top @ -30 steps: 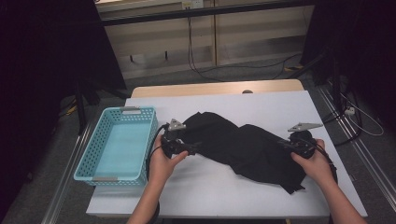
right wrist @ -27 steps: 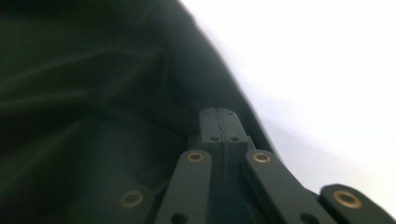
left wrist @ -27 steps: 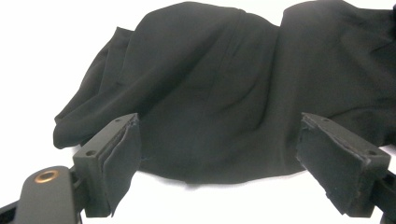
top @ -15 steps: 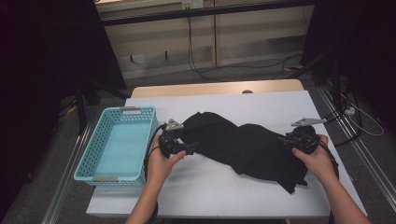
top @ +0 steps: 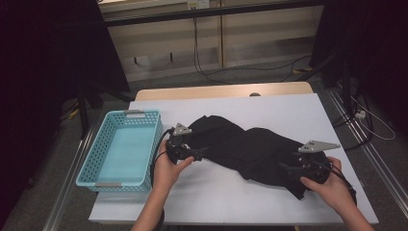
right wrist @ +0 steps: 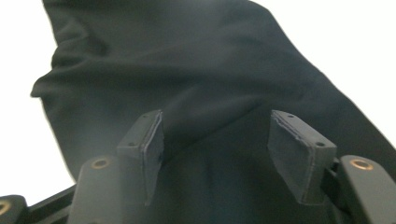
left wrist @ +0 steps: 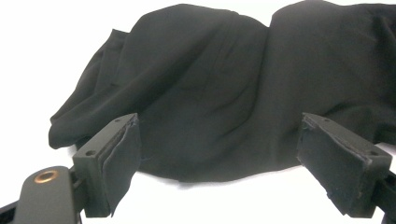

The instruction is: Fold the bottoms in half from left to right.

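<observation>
Now the right gripper [top: 294,169] has just been opening its jaws, and compared with a second ago it has let go of the black garment [top: 250,150]: its pads stand parted in the right gripper view, with dark cloth lying below and between them but pressed by neither. That suggests the pull or spread at this end is finished and the hand is freeing itself for a fresh hold, probably on another edge. The garment lies crumpled across the middle of the white table [top: 269,108], stretching from just right of the teal basket [top: 120,149] toward the table's right front corner. The left gripper [top: 195,153] rests at the garment's end nearer the basket, unmoved from the earlier pictures, jaws wide apart; in its own view the cloth's hem sits just ahead of the fingers [left wrist: 122,158], though whether it touches them is hard to judge against the dark fabric.
</observation>
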`<state>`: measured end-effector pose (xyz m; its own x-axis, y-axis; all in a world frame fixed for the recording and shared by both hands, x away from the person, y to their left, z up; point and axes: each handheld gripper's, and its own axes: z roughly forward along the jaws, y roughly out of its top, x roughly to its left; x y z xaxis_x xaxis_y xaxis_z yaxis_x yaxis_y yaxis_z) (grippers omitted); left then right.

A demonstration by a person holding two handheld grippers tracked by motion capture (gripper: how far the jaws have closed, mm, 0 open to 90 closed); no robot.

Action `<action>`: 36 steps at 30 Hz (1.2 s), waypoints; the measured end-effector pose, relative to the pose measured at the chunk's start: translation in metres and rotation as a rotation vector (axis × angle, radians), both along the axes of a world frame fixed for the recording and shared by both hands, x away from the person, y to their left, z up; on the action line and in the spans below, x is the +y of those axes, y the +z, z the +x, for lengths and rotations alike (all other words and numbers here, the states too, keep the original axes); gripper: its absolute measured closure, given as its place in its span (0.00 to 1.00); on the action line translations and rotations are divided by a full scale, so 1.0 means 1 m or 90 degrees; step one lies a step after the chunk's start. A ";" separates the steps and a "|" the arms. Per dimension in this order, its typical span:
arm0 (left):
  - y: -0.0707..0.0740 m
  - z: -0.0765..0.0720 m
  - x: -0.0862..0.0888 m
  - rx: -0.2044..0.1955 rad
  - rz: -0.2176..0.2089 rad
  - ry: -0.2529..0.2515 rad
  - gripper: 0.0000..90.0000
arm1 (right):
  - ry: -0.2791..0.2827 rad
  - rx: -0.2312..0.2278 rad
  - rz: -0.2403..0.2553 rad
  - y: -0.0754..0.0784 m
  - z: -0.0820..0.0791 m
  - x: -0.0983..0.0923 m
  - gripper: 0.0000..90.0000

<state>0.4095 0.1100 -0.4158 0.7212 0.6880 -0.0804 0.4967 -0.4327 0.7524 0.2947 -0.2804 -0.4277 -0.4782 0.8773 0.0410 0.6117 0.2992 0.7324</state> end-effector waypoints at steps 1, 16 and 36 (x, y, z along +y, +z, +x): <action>-0.001 0.000 0.000 0.001 0.002 0.000 0.16 | -0.001 -0.001 -0.002 -0.001 -0.003 0.001 0.35; -0.001 0.005 0.012 0.008 0.004 0.045 0.15 | -0.002 -0.001 0.000 -0.011 -0.014 0.004 0.24; 0.004 0.053 0.021 -0.041 0.052 0.093 0.54 | 0.031 -0.008 0.006 -0.009 -0.015 0.012 0.22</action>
<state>0.4622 0.1308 -0.4114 0.6146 0.7885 0.0233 0.5106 -0.4202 0.7502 0.2793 -0.2681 -0.4366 -0.5207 0.8526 0.0431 0.5869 0.3208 0.7434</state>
